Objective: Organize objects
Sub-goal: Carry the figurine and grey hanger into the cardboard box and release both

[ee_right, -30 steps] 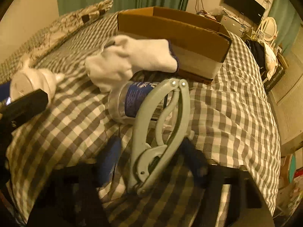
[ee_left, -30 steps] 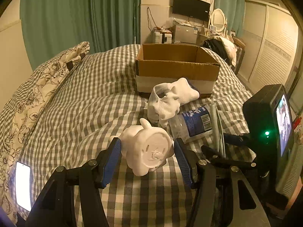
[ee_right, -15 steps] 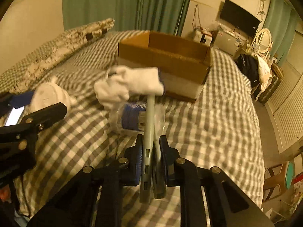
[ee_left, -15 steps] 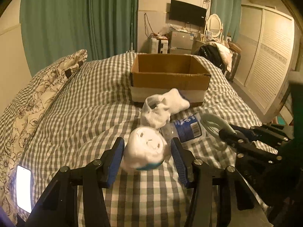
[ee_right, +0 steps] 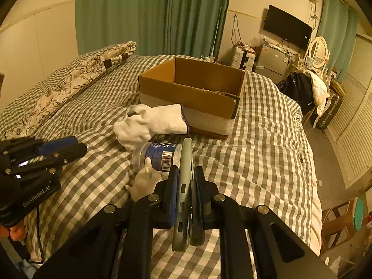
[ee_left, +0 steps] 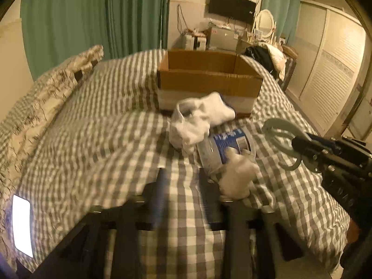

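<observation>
Left wrist view. The left tongs (ee_left: 183, 197) sit low in the frame, motion-blurred, with the jaws apart and only checked bedding between them; they are released. A white toy figure (ee_left: 237, 179) lies on the bed (ee_left: 97, 139) just to the right of the right-hand finger, against the near end of a clear plastic bottle (ee_left: 223, 148) with a blue label. A white glove (ee_left: 197, 121) is crumpled at the bottle's far end, touching it. Beyond the glove stands an open cardboard box (ee_left: 209, 81) on the bed. At right, the right tongs (ee_left: 304, 148) enter from the edge, clenched on a grey-green clamp tool (ee_left: 281, 137) whose looped end points toward the box. A lit phone (ee_left: 22, 225) lies at the lower left edge of the bed. A floral pillow (ee_left: 58, 86) lies along the left side.

Right wrist view. The right tongs (ee_right: 184, 197) grip the grey-green clamp tool (ee_right: 184, 174) edge-on between the two pads, which press on its sides. Just ahead and left lie the bottle (ee_right: 158, 155) and, touching it, the white toy figure (ee_right: 144, 183). The glove (ee_right: 151, 123) rests between bottle and cardboard box (ee_right: 193, 93). The left tongs (ee_right: 60, 148) show at far left above the bed (ee_right: 267, 139); from here their opening cannot be told.
</observation>
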`<state>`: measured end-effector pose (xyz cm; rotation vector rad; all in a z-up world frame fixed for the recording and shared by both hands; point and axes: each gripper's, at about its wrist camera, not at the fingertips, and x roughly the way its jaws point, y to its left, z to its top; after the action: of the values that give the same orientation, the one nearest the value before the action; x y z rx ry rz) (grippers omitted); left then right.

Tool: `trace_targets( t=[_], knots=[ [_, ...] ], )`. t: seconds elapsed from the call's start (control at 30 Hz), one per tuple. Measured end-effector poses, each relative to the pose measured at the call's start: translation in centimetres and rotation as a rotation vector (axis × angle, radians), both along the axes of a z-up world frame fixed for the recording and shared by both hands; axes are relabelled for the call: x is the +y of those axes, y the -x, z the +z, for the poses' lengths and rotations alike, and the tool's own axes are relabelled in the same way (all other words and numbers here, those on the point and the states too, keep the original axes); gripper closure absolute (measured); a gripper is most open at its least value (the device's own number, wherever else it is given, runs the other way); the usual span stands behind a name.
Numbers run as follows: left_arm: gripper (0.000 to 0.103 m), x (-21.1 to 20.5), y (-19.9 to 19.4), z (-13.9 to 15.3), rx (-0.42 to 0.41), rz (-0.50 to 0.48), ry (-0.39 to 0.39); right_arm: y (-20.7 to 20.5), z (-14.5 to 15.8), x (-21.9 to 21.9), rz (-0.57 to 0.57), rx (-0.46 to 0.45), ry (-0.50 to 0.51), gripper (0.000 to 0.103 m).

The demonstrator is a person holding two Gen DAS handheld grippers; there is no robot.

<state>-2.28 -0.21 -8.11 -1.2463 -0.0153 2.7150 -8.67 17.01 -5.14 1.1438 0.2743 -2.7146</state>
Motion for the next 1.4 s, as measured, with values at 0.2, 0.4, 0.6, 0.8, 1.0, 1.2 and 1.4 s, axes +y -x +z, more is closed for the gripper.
trace_targets(
  t=[0.2, 0.4, 0.6, 0.8, 1.0, 1.2, 1.4],
  knots=[
    [0.024, 2.5, 0.7, -1.8, -0.022, -0.040, -0.007, 0.4, -0.4, 1.1, -0.023, -0.004, 0.010, 0.090],
    [0.025, 6.0, 2.6, -4.5, -0.107, -0.110, -0.052, 0.8, -0.9, 2.2, -0.040, -0.011, 0.021, 0.090],
    [0.056, 7.4, 3.7, -5.6, -0.130, -0.126, -0.023, 0.9, -1.3, 3.3, -0.043, -0.020, 0.046, 0.090],
    [0.056, 6.3, 2.8, -2.4, -0.066, -0.110, -0.017, 0.0, 0.2, 3.5, -0.033, 0.020, 0.041, 0.090],
    [0.056, 4.6, 4.2, 4.0, 0.043, -0.101, -0.028, -0.6, 5.3, 3.2, 0.017, 0.131, 0.034, 0.090],
    [0.056, 4.4, 8.5, 10.3, 0.173, -0.092, 0.010, 2.3, 11.7, 2.7, 0.069, 0.252, 0.063, 0.090],
    [0.056, 5.3, 15.9, 11.7, 0.194, -0.109, -0.001, 9.6, 14.0, 2.1, 0.081, 0.266, 0.109, 0.090]
  ],
)
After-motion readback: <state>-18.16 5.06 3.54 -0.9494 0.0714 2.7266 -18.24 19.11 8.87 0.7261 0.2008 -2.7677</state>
